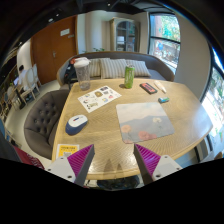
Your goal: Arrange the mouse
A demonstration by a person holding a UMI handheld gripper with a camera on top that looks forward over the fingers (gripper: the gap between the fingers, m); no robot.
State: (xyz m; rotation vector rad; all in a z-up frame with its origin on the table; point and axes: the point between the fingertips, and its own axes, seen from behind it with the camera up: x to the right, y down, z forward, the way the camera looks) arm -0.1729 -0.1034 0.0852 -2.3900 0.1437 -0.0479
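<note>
A grey and white mouse lies on the round wooden table, near its left edge, well ahead of my fingers and to their left. A pale grey mouse mat lies flat to the right of the mouse, in the middle of the table. My gripper hovers above the table's near edge, open, with nothing between its fingers but bare wood. The purple pads stand wide apart.
On the far side of the table are a clear jug, a green cup, a printed sheet, a dark red case and small items. A grey chair stands at the left, a sofa beyond.
</note>
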